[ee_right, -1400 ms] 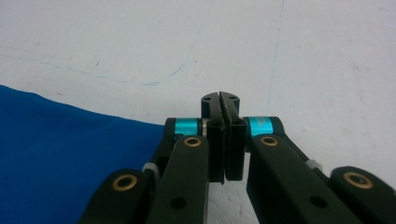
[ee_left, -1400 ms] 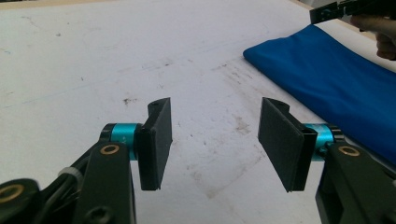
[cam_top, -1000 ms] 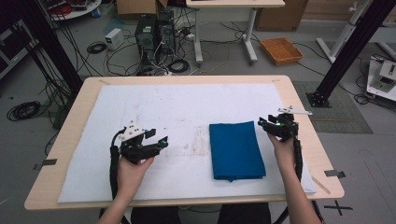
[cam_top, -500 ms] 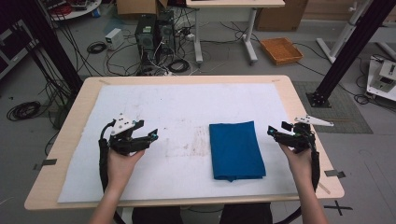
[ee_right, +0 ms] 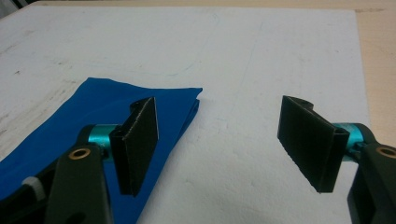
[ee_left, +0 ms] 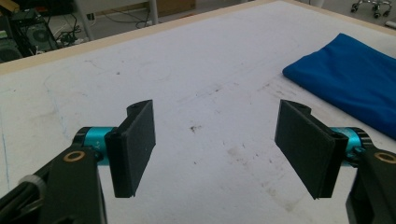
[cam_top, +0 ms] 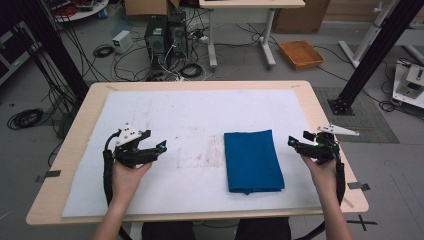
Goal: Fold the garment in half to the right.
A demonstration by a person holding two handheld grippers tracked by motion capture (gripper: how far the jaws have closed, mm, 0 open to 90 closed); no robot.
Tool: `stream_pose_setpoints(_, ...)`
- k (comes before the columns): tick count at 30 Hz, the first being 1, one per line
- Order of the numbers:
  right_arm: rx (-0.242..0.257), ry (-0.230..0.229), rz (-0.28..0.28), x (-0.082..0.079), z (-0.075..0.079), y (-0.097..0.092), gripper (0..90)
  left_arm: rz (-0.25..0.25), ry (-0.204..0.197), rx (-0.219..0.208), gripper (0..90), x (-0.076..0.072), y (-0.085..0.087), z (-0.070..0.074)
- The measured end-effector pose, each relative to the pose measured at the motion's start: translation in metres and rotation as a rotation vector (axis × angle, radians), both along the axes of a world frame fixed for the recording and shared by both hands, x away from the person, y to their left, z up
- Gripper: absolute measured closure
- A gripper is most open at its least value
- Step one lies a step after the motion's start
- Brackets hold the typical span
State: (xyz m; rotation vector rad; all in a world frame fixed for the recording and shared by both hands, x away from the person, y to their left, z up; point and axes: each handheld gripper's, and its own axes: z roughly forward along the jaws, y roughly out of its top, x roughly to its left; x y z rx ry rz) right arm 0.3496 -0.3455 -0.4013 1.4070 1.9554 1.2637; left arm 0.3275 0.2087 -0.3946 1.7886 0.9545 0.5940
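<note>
Resting apart from the folded blue cloth (cam_top: 252, 160) on the white mat (cam_top: 200, 115): left gripper (cam_top: 159, 148) and right gripper (cam_top: 295, 143), jaws just opened wide, nothing between. Looks finished folding; next, likely only withdrawing or smoothing.

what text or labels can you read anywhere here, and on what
None can be read.
Blue cloth: plain, no tag or print showing.
White mat: only smudges and faint lines, no writing.
Left gripper and right gripper: no markings legible.
Computer towers on the floor: any labels too small to read.
</note>
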Motion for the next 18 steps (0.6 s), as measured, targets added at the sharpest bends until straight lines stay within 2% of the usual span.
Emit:
stream_pose_setpoints(7,-0.003,0.018,0.000,0.0018,-0.0024,0.0007,29.0,0.006,0.004,0.016,29.0,-0.0006,0.0012,-0.0003)
stream_pose_setpoints(18,0.005,0.021,0.004,0.0064,-0.0045,-0.0012,28.9,0.006,0.004,0.030,28.8,-0.0029,0.0010,-0.0009)
